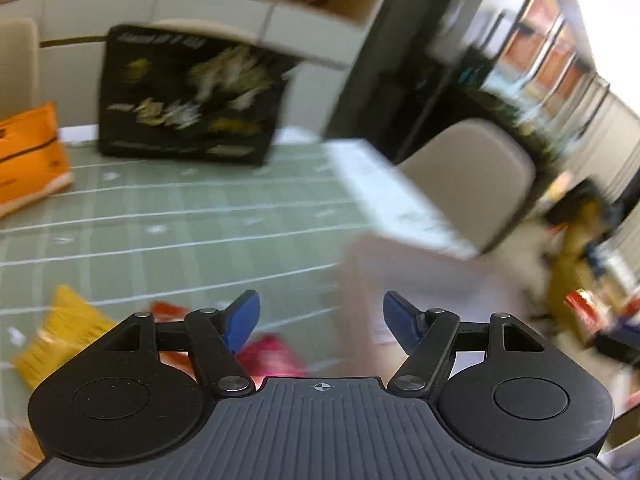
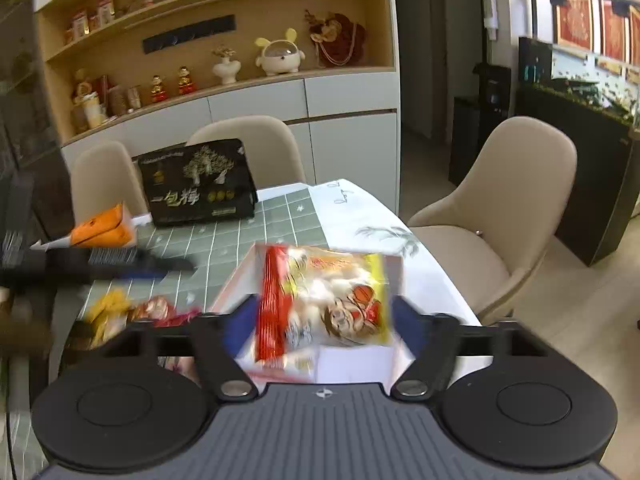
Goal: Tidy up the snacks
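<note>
My left gripper [image 1: 321, 320] is open and empty above the green checked tablecloth [image 1: 180, 224]; its view is blurred. Below it lie a yellow snack bag [image 1: 60, 336], a red packet [image 1: 170, 310] and a pink packet [image 1: 272, 356]. A white box [image 1: 420, 280] stands just right of it. My right gripper [image 2: 322, 322] is open over the white box [image 2: 352, 364]. A red and yellow snack bag [image 2: 324, 308] sits between its fingers, blurred, over the box opening. The left gripper [image 2: 120, 266] shows as a dark blur at left. Loose snacks [image 2: 136, 312] lie left of the box.
A black gift box [image 2: 198, 184] stands at the table's far side, with an orange box [image 2: 104, 230] to its left. Beige chairs [image 2: 504, 208] surround the table. A white cloth [image 2: 372, 232] covers the table's right edge. Shelves with ornaments line the back wall.
</note>
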